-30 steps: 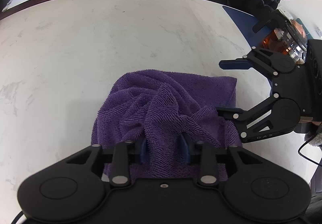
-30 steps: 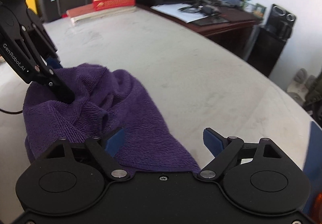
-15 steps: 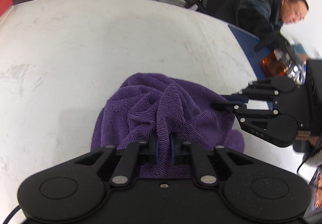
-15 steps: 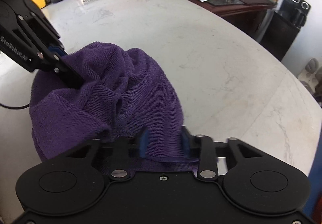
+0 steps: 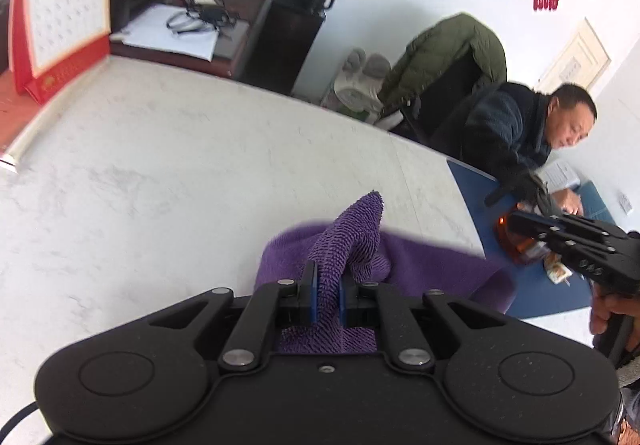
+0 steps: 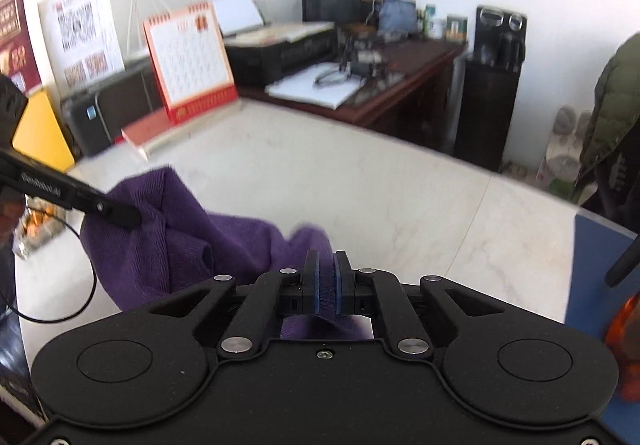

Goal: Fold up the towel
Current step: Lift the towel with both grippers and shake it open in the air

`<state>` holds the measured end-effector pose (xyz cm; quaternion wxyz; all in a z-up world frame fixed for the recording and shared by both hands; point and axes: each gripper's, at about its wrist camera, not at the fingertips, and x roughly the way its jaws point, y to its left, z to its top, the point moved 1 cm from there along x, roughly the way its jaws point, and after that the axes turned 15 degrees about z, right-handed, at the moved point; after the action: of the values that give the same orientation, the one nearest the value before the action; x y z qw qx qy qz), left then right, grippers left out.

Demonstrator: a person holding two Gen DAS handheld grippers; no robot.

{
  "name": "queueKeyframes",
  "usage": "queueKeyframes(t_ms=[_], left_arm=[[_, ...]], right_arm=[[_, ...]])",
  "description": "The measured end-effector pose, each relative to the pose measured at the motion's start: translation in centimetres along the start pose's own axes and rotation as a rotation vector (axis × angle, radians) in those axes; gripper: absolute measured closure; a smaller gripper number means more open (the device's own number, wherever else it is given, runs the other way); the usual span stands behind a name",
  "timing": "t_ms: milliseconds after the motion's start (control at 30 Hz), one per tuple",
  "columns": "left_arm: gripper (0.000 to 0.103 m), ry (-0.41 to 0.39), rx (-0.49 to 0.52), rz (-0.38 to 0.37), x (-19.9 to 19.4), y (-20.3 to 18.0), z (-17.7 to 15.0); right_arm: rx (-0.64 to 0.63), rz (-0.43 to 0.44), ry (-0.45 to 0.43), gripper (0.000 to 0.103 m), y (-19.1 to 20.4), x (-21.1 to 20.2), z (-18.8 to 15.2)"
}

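Observation:
A purple towel (image 5: 424,265) hangs between both grippers, lifted off the white marble table (image 5: 180,173). My left gripper (image 5: 328,287) is shut on a bunched fold of it, and a corner sticks up past the blue pads. My right gripper (image 6: 328,273) is shut on another edge of the towel (image 6: 168,245), which droops to the left in the right wrist view. There the left gripper (image 6: 120,215) shows from the side, pinching the cloth at the far left. In the left wrist view the right gripper (image 5: 576,245) shows at the right edge, its tips hidden.
A red desk calendar (image 6: 188,61) stands at the table's far side. A blue mat (image 5: 520,265) with an orange object lies at the right, where a seated person in a dark jacket (image 5: 504,133) leans on the table. A dark desk with papers stands beyond.
Both grippers closed on the towel and rose, lifting it from the table. The right jaws went from wide open to shut. Both cameras tilted up, showing more of the room.

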<state>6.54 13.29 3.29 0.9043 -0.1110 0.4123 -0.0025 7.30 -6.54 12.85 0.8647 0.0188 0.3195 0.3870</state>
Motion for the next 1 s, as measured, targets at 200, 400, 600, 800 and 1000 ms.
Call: queueKeyframes(t_ms=[200, 400, 600, 800, 1000], left_arm=[[0.095, -0.046, -0.049, -0.021, -3.2, 1.7, 0.0], [0.095, -0.05, -0.073, -0.026, -4.7, 2.3, 0.8], [0.095, -0.055, -0.066, -0.026, -5.6, 1.7, 3.5], [0.094, -0.076, -0.044, -0.042, -6.3, 0.0, 5.5], [0.094, -0.086, -0.037, -0.014, -7.0, -0.4, 5.9]], right_arm=[[-0.066, -0.051, -0.08, 0.096, 1.7, -4.4, 2.2], [-0.168, -0.05, 0.043, 0.048, 4.7, -2.4, -1.5], [-0.352, -0.002, 0.271, 0.036, 8.6, 4.9, -7.9], [-0.572, -0.011, 0.257, 0.03, 12.1, 11.4, -10.3], [-0.501, -0.013, 0.202, 0.046, 11.7, 15.0, -9.3]])
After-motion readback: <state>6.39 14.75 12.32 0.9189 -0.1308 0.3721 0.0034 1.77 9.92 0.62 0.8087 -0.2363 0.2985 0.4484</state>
